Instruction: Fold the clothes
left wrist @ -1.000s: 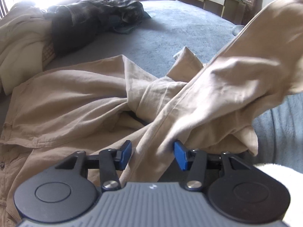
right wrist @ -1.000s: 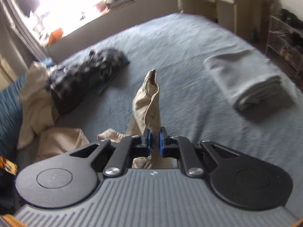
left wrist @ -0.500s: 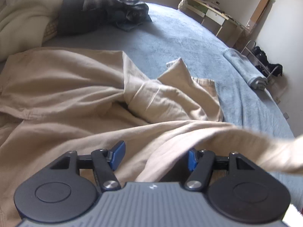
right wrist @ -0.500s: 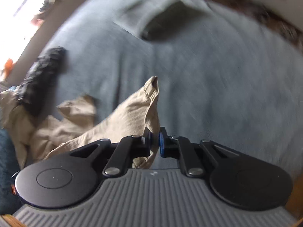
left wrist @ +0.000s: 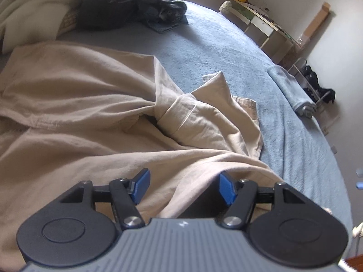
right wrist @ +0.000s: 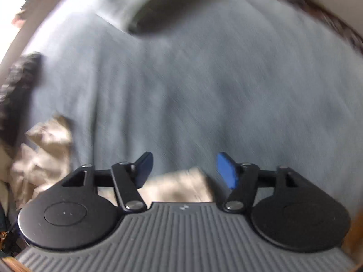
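Observation:
A beige garment (left wrist: 86,104) lies crumpled across the blue bed (left wrist: 226,52). In the left wrist view my left gripper (left wrist: 184,187) stands open low over it; a ridge of the beige cloth runs between its blue pads (left wrist: 141,184), which do not press on it. The right wrist view is blurred. There my right gripper (right wrist: 185,170) is just above the bed (right wrist: 204,90) with its jaws opening. The garment's end (right wrist: 179,184) lies loose between and under them. More of the beige cloth (right wrist: 43,149) is bunched at the left.
Dark plaid clothes (left wrist: 136,6) and a cream blanket (left wrist: 34,6) are piled at the far left. A folded grey-blue towel (left wrist: 292,90) lies at the bed's right edge. Beyond it stand a desk (left wrist: 261,20) and a shoe rack (left wrist: 317,86).
My right gripper swung down to the bed with the garment's end and let it go, its jaws now wide. The lifted cloth dropped flat. My left gripper opened wider.

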Tool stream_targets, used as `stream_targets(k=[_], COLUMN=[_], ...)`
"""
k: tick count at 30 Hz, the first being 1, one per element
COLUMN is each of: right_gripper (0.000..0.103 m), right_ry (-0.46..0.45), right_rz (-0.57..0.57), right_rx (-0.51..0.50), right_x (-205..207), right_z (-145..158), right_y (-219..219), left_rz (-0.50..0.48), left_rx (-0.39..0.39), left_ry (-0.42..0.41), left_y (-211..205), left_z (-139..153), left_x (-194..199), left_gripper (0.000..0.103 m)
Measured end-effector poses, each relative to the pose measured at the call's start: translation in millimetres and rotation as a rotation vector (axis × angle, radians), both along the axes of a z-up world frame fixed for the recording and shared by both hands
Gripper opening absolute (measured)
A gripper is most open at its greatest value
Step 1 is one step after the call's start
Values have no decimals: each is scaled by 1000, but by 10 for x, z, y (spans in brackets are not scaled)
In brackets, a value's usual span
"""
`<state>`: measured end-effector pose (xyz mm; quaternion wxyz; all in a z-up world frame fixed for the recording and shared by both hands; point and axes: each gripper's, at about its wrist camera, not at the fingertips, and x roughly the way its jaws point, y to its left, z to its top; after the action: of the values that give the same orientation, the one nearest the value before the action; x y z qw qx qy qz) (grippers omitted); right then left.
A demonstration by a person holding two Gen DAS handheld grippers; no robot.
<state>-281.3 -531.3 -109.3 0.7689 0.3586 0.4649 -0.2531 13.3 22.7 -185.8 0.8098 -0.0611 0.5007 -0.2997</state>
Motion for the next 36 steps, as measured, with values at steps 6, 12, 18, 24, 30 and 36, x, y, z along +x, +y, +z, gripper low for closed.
stream_targets(k=[6, 12, 18, 24, 30, 36], right_gripper=[78, 78, 79, 15, 14, 14], right_ry=[-130, -175, -119, -118, -342, -543], right_rz=[238, 389, 448, 506, 428, 341], right_rx=[164, 165, 128, 143, 110, -87], right_x=[1470, 2851, 3426, 3395, 3410, 3502], right_z=[-488, -967, -1287, -1251, -573, 406], right_y=[481, 1045, 1218, 1199, 839, 240], left_rz=[70, 172, 221, 267, 283, 280], left_rx=[-32, -60, -12, 2, 22, 46], left_ry=[46, 68, 51, 46, 7, -20], left_y=[93, 245, 217, 93, -60, -160], left_z=[37, 60, -61, -230, -253, -261], left_x=[72, 219, 431, 675, 875, 970], left_gripper=[68, 70, 70, 70, 70, 70])
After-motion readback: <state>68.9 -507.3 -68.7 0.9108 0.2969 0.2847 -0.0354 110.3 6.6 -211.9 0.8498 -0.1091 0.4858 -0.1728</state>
